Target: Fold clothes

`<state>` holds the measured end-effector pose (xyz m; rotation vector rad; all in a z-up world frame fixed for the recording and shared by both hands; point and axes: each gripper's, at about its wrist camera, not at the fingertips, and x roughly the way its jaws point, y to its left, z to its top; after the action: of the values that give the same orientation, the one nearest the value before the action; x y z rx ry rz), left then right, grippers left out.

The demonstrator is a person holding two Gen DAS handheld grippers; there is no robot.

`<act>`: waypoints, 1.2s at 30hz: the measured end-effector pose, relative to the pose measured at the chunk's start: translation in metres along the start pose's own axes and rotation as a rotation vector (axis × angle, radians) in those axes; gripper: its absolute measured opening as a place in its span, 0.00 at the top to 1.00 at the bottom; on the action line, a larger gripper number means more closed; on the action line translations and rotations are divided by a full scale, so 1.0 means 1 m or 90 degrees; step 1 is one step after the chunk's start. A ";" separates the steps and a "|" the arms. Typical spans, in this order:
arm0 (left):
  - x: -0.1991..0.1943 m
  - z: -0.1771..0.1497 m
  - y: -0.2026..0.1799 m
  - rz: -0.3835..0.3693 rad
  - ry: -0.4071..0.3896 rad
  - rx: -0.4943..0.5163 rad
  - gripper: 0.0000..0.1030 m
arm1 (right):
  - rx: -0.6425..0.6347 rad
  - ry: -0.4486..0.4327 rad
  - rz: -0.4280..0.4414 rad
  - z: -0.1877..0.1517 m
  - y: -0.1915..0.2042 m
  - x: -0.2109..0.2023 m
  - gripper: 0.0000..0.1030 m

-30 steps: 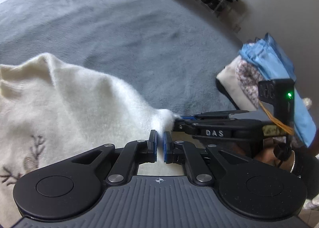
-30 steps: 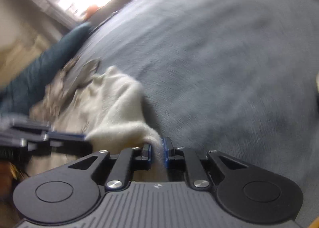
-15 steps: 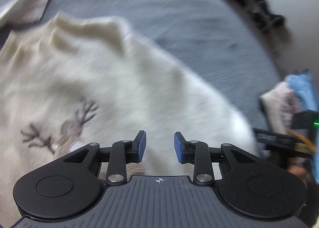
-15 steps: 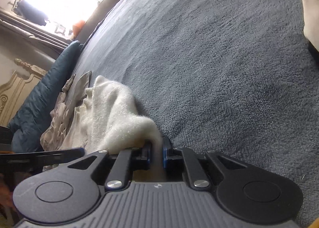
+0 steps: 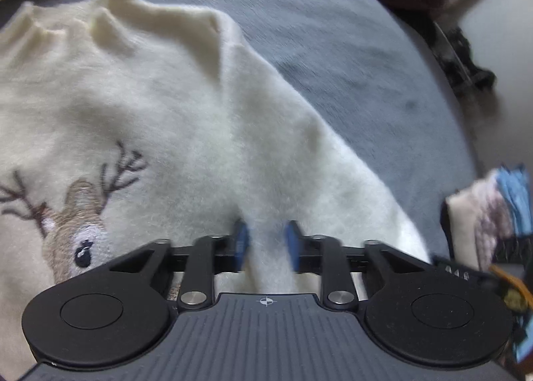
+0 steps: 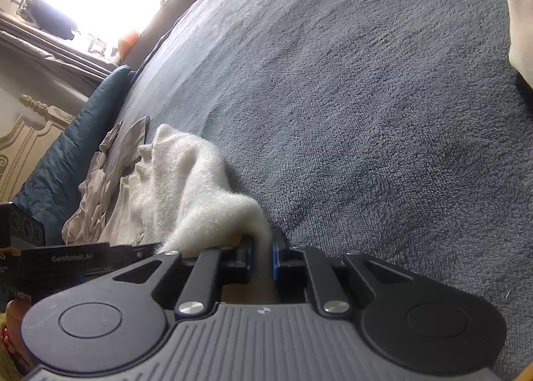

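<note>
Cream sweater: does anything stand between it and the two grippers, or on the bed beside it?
Nothing visible does. The left gripper is shut on a fold of the cream sweater, the right gripper on its edge. The grey bedcover beside it lies bare.

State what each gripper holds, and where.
Both grip the fluffy cream reindeer sweater: left gripper pinches a raised fold; right gripper holds an edge.

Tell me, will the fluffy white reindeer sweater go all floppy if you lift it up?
Probably floppy: the sweater already sags and bunches where the right tongs pinch its edge. It looks fuzzy, so it likely won't slip from the left tongs. Likely light, since a small pinch raises a fold.
</note>
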<state>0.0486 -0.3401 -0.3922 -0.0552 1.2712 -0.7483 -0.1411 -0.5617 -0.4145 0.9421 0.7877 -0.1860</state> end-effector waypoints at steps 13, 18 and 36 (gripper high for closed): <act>-0.033 -0.013 0.022 0.084 -0.011 -0.026 0.96 | -0.040 0.002 -0.017 0.001 0.009 0.002 0.91; -0.018 -0.015 0.006 0.123 0.003 0.051 0.94 | -0.041 0.004 -0.015 0.001 0.006 0.001 0.91; -0.008 0.103 0.025 0.057 -0.080 -0.003 0.69 | -0.049 0.012 -0.008 0.003 0.004 -0.001 0.91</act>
<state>0.1497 -0.3539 -0.3625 -0.0471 1.1486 -0.6551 -0.1383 -0.5619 -0.4100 0.8678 0.8128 -0.1568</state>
